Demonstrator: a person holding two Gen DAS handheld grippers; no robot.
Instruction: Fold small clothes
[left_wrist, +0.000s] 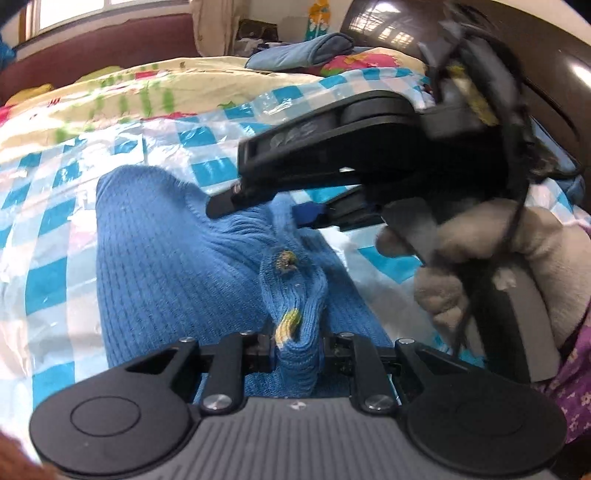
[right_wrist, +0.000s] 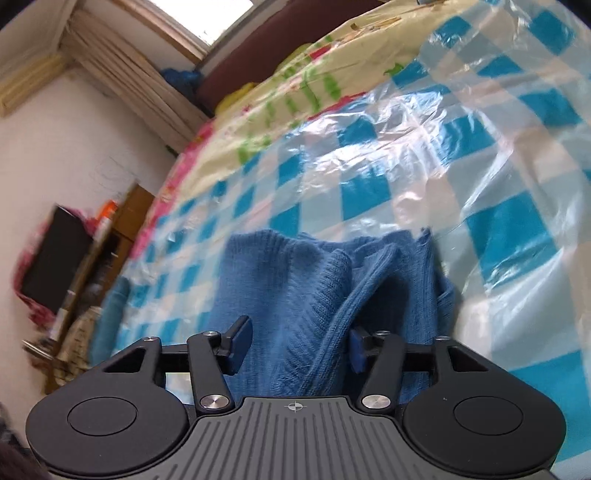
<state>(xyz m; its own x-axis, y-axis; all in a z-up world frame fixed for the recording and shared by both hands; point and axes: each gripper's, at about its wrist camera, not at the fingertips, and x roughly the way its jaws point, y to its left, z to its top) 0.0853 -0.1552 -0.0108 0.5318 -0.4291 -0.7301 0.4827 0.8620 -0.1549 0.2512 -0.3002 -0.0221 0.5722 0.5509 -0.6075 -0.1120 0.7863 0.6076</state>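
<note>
Both grippers are working the same blue knitted garment (left_wrist: 155, 258), which is lying on a plastic-covered checked sheet (left_wrist: 48, 206) on the bed. Left gripper (left_wrist: 297, 349) is pinching a bunched ridge of knit tight between its fingers (left_wrist: 264, 350), a yellow-green stitched mark (left_wrist: 288, 321) sitting on that ridge. Right gripper (right_wrist: 295, 347) is standing with its jaws parted, blue pads (right_wrist: 356, 349) either side of a raised fold, so I judge it is not gripping yet. From the left wrist view the garment's long axis is running away from the camera toward the far left (which end is the neck I cannot tell). Likely troubles: the slick plastic is letting the whole piece slide when pulled, the thick ridge is slipping out of the left pinch, or the right jaws are closing on too many layers and dragging the fold crooked.
</note>
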